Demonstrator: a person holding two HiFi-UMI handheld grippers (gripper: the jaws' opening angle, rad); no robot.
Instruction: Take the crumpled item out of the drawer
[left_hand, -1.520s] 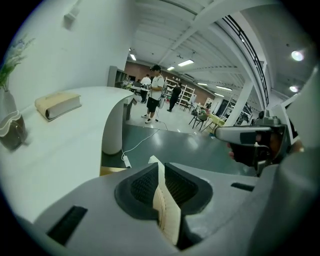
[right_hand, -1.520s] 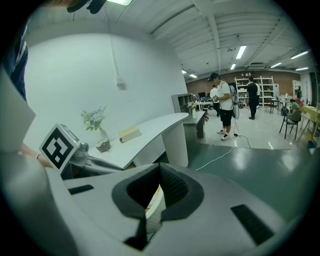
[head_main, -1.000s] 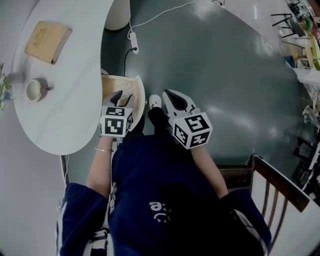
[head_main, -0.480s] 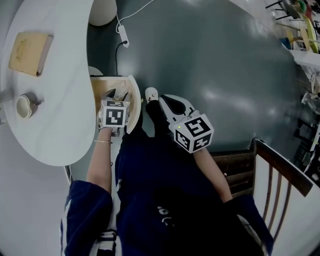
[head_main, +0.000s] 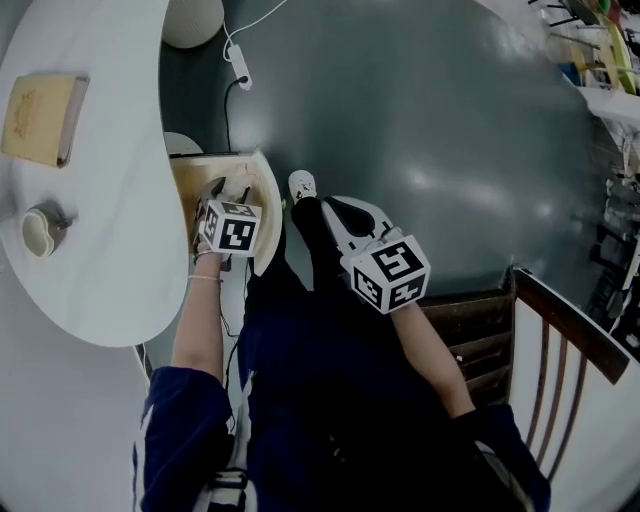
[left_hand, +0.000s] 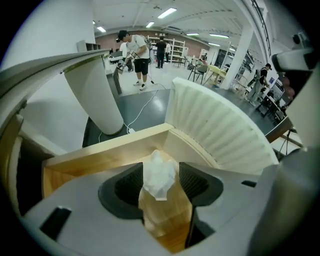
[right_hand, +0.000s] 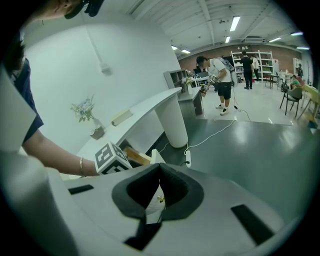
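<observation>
Crumpled white item (left_hand: 159, 175) lay on the wooden bottom of the open drawer (left_hand: 100, 155), near its middle. The left gripper (left_hand: 161, 186) reached down into the drawer, and its jaws, which had just been opening, stood spread on either side of the item. The drawer's ribbed white front (left_hand: 220, 130) curved along its right edge, while the white table (head_main: 110, 200) overhung its left. The right gripper (right_hand: 159, 167) hung over the dark floor (head_main: 450, 120), its jaws pressed together on nothing.
</observation>
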